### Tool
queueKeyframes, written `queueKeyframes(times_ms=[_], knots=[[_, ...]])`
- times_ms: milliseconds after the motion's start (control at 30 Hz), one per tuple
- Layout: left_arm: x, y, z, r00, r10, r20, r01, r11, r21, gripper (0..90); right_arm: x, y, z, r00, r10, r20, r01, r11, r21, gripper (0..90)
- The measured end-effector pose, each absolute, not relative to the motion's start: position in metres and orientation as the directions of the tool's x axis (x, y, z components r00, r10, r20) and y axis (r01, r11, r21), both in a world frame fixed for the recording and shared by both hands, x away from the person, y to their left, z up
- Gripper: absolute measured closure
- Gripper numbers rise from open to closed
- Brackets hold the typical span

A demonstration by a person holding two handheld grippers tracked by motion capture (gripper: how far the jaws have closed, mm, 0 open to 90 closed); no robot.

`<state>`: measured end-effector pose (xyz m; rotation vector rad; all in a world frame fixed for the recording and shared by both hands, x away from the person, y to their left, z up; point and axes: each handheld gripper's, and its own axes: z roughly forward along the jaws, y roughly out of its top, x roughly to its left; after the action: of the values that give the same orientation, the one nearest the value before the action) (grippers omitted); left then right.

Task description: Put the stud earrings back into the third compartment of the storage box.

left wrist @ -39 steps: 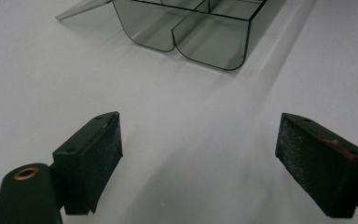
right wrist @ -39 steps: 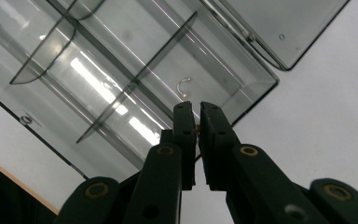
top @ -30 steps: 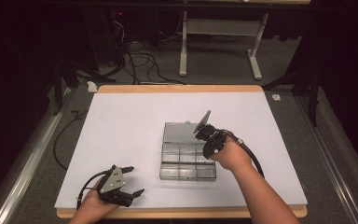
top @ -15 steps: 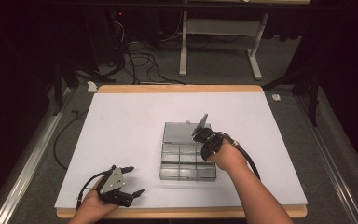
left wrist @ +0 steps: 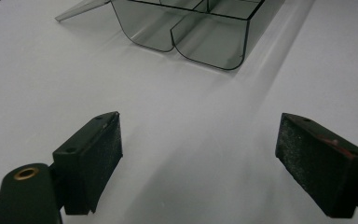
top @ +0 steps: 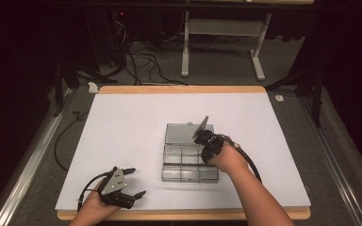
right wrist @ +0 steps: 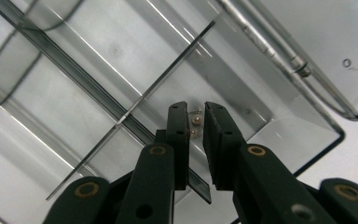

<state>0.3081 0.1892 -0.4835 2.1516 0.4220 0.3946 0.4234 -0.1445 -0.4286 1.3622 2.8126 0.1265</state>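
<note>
While the left gripper (top: 131, 182) sits where it was a second ago at the near edge of the white table (top: 122, 122), the right gripper (top: 202, 136) has edged further down over the clear compartment box (top: 188, 162) mid-table, whose lid (top: 181, 133) lies open behind. From the left gripper view, wide-spread jaws hold nothing. From the right gripper view, jaws that have just been opening show a narrow gap over a small pale bit (right wrist: 195, 125) in a compartment, not pressing it.

High overview; two close claw-mounted views
</note>
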Motion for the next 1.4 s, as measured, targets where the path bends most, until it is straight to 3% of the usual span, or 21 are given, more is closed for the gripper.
queueKeyframes(times_ms=[533, 1400], knots=[[0.308, 0.19, -0.483, 0.89, 0.438, 0.127, 0.151, -0.546, 0.824, 15.3, 0.409, -0.174, -0.386, -0.567, 0.824, -0.005, 0.813, 0.561, 0.156, 74.7], [0.309, 0.192, -0.483, 0.884, 0.454, 0.111, 0.166, -0.527, 0.833, 15.3, 0.378, -0.255, -0.395, -0.426, 0.905, 0.001, 0.885, 0.417, 0.205, 55.8]])
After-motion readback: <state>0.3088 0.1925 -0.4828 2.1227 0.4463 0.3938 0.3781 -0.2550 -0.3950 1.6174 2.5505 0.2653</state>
